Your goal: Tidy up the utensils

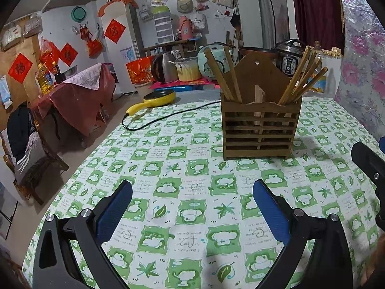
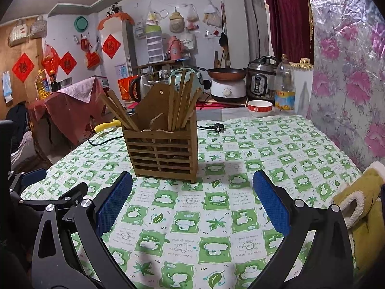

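A slatted wooden utensil holder stands upright on the green-and-white checked tablecloth. It holds wooden chopsticks in two bunches: a few in the left compartment and several in the right one. The holder also shows in the right wrist view. My left gripper is open and empty, low over the cloth in front of the holder. My right gripper is open and empty, just in front of the holder and to its right. Part of the right gripper shows at the left wrist view's right edge.
A yellow electric pan with a black cord lies behind the holder. A red-and-white bowl, a plastic bottle, cookers and a kettle stand at the table's far end. A yellow fleece cloth lies at the right edge.
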Action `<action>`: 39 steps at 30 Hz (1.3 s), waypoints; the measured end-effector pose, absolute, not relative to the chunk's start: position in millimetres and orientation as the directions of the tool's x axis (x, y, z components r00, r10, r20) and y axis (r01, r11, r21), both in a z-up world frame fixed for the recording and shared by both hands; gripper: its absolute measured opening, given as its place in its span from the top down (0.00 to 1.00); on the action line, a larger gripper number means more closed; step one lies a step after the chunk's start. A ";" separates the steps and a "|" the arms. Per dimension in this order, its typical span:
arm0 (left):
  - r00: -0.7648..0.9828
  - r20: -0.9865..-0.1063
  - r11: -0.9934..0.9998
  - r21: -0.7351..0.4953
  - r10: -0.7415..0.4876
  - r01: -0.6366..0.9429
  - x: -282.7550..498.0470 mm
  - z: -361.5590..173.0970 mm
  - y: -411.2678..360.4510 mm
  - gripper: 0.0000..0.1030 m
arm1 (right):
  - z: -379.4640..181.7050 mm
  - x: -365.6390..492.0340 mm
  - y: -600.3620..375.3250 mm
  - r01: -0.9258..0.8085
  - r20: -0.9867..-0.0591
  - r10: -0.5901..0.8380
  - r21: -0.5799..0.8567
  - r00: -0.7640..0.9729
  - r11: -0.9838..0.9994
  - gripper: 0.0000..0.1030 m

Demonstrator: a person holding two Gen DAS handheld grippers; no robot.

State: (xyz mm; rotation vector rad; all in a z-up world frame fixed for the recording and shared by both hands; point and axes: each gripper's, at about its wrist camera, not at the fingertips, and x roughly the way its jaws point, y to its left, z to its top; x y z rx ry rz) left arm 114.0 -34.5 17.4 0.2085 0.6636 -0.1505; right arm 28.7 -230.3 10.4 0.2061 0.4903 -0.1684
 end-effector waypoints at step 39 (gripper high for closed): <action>0.830 -0.556 0.972 0.165 -0.046 0.165 106.8 28.1 -30.7 0.05 | 4.6 31.4 -236.8 0.217 -0.506 -0.107 0.163 0.856 0.962 0.06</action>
